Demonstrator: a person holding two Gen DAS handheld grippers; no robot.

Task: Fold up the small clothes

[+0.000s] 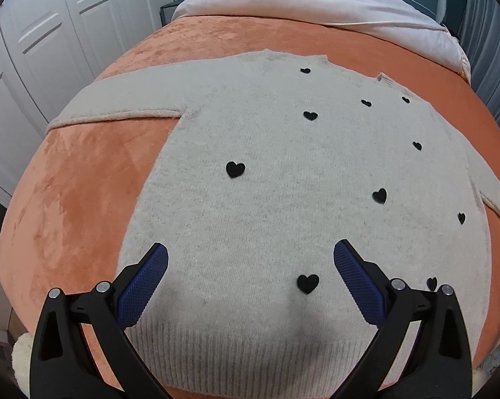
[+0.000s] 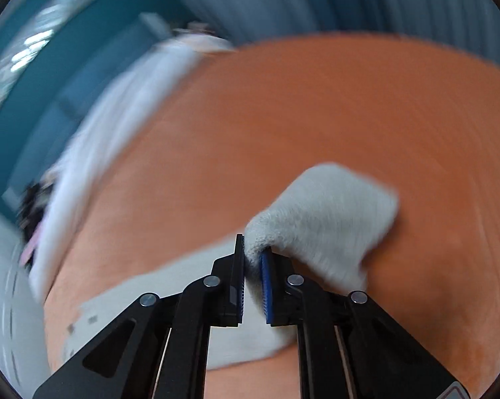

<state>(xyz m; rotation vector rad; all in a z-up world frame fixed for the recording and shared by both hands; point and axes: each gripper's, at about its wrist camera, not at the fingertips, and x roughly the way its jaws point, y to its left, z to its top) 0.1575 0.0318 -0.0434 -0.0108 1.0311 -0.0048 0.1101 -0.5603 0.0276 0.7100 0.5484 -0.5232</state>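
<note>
A pale grey knit sweater [image 1: 283,173] dotted with small black hearts lies flat on an orange plush blanket [image 1: 83,206], hem toward me, one sleeve stretched out to the left. My left gripper [image 1: 250,259] hovers open over the ribbed hem, blue pads wide apart with nothing between them. In the blurred right wrist view, my right gripper [image 2: 253,259] is shut on the sweater's other sleeve [image 2: 323,216], whose cuff end bulges up to the right of the pads above the blanket [image 2: 316,106].
A white duvet [image 1: 316,13] is bunched at the far end of the bed with dark clothes piled behind it. White panelled wardrobe doors [image 1: 50,33] stand to the left. Grey curtains [image 1: 492,50] hang along the right side.
</note>
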